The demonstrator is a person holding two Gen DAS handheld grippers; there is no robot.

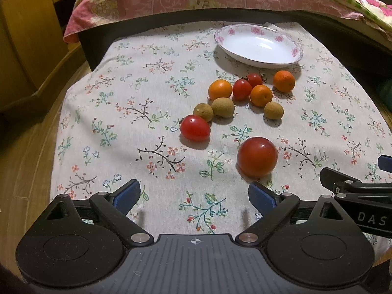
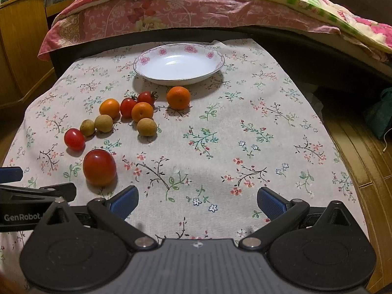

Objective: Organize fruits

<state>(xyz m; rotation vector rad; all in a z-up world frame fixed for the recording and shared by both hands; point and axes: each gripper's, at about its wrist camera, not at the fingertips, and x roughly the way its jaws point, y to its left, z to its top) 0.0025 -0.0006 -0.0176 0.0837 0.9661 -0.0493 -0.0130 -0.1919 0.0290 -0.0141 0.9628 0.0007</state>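
Several fruits lie loose on the floral tablecloth (image 1: pixel 147 122): a big red tomato (image 1: pixel 257 156) (image 2: pixel 99 167) nearest me, an oval cherry tomato (image 1: pixel 195 127) (image 2: pixel 74 139), two more cherry tomatoes (image 1: pixel 242 89), three small oranges (image 1: pixel 220 89) (image 2: pixel 178 97) and three tan longans (image 1: pixel 273 110) (image 2: pixel 146 127). An empty white dish with pink flowers on its rim (image 1: pixel 295 51) (image 2: pixel 219 60) stands behind them. My left gripper (image 1: pixel 194 196) is open just short of the big tomato. My right gripper (image 2: pixel 198 201) is open over bare cloth, right of the fruits.
A bed with a pink floral cover (image 2: pixel 196 7) runs along the table's far side. Wooden furniture (image 1: pixel 22 49) stands at the left. The right gripper's body (image 1: pixel 355 191) shows beside the left one. Wooden floor (image 2: pixel 362 152) lies to the right.
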